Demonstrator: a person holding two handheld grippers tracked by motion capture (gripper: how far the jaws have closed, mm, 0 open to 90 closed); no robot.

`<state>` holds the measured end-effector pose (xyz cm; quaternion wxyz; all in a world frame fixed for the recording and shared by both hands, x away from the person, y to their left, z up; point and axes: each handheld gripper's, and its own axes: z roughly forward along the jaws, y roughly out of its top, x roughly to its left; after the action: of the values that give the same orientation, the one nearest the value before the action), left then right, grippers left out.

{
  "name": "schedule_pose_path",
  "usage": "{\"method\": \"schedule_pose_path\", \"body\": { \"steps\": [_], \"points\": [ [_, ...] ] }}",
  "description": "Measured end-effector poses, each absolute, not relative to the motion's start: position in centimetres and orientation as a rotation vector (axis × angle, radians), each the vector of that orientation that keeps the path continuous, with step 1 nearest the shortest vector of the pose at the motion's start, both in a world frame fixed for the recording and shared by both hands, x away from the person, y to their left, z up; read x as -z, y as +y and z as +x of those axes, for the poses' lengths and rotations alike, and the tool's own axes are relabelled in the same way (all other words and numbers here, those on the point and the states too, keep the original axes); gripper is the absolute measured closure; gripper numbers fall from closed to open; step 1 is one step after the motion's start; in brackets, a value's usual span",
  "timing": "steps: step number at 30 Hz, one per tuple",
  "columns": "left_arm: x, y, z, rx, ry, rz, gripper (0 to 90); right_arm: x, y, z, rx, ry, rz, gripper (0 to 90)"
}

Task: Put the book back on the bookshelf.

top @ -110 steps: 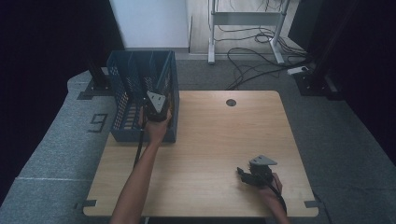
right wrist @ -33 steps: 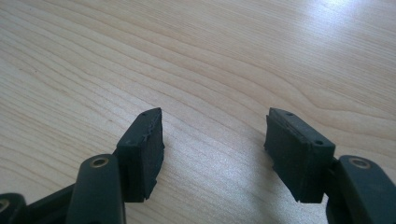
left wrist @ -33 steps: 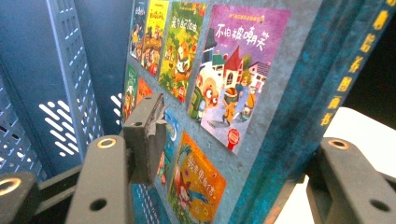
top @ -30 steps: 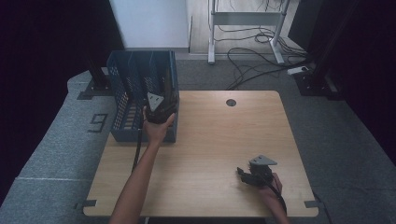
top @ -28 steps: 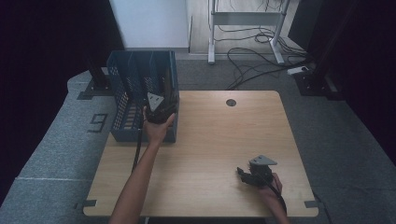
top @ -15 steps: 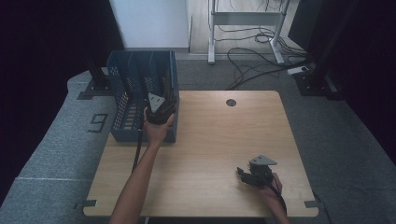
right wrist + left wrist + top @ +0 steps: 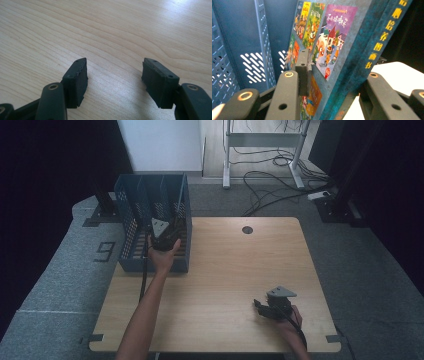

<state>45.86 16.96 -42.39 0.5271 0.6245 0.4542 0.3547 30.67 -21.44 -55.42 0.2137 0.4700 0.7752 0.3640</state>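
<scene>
Left gripper [image 7: 167, 232] reaches into the blue crate [image 7: 131, 210] at the table's [image 7: 225, 270] left rear, its jaws just closing on a thick teal book [image 7: 352, 50] standing inside. Left pad presses the cover; right pad hidden. Right gripper [image 7: 113, 82] rests on the table, jaws apart, nothing between them.

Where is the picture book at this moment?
The picture book stands upright inside the blue crate at the table's far-left corner, between the jaws of the left tool.

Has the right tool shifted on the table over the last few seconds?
No. The right tool sits by the table's near right edge, same spot against the round hole, jaws open over bare wood.
</scene>
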Motion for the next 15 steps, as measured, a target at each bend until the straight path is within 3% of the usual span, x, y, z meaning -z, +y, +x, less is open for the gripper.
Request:
{"method": "schedule_pose_path", "body": {
  "steps": [15],
  "points": [
    [42.94, 16.69, 45.75, -0.825, 1.093, 1.506, 54.5, 55.42, -21.43, 30.66, -1.01, 2.151, 1.305, 36.4]
  ]
}}
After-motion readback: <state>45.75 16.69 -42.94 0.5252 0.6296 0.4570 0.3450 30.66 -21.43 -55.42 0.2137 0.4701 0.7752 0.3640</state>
